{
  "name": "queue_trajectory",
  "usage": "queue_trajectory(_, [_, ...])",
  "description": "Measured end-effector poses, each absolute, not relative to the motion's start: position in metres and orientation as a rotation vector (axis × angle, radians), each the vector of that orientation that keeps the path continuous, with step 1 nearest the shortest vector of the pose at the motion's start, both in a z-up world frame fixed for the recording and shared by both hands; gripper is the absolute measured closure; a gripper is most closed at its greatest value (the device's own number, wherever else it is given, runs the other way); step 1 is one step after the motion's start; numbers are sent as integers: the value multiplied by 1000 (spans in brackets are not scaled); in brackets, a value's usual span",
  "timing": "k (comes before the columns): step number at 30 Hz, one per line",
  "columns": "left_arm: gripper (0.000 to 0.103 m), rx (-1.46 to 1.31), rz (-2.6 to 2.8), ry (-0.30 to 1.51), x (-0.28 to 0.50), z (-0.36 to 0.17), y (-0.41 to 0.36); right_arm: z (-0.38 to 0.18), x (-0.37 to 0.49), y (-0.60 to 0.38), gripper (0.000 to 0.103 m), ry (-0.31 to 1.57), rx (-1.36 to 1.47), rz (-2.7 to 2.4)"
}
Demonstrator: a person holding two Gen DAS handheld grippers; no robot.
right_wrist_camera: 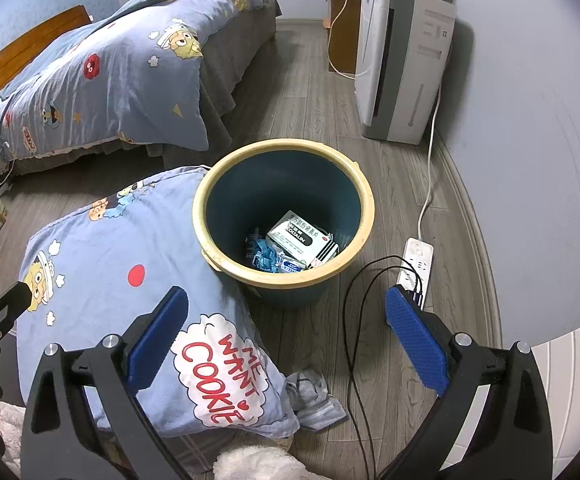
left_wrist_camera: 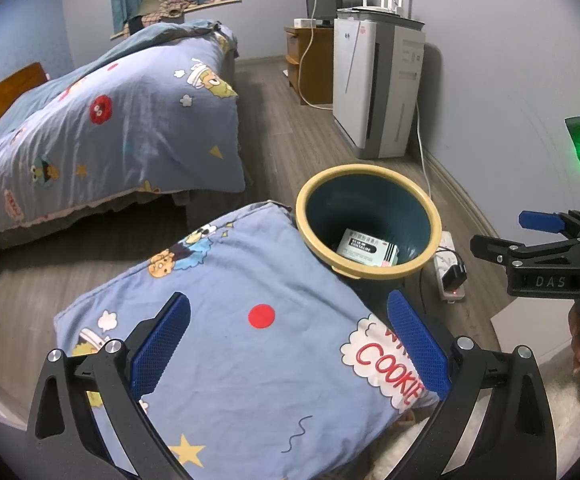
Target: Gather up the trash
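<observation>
A dark blue trash bin with a yellow rim [left_wrist_camera: 369,276] [right_wrist_camera: 206,236] stands on the wood floor. Inside lie a white medicine box [left_wrist_camera: 365,250] [right_wrist_camera: 301,238] and blue wrappers [right_wrist_camera: 266,258]. A crumpled grey mask or wrapper [right_wrist_camera: 313,396] lies on the floor beside a cartoon pillow [left_wrist_camera: 250,344] [right_wrist_camera: 114,272]. My left gripper [left_wrist_camera: 290,344] is open and empty above the pillow. My right gripper [right_wrist_camera: 286,336] is open and empty above the floor, near the bin; it also shows at the right of the left wrist view [left_wrist_camera: 537,232].
A bed [left_wrist_camera: 102,120] [right_wrist_camera: 102,80] with a blue quilt stands at the left. A white air purifier [left_wrist_camera: 373,88] [right_wrist_camera: 401,64] stands by the wall. A power strip [right_wrist_camera: 415,264] [left_wrist_camera: 447,264] with black cables [right_wrist_camera: 349,320] lies right of the bin. White fluffy fabric [right_wrist_camera: 258,464] lies below.
</observation>
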State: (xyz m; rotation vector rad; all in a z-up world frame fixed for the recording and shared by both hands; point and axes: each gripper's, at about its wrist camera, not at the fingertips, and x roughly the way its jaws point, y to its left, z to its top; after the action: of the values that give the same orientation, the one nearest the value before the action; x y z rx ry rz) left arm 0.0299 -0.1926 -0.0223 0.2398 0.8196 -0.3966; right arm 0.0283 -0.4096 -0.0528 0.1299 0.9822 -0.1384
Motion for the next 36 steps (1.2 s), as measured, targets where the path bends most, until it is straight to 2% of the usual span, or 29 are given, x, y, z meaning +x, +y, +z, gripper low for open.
queue_trajectory(36, [5,246,-413,824,26,-24,-196,-56,27,-409,6,991,127,-141])
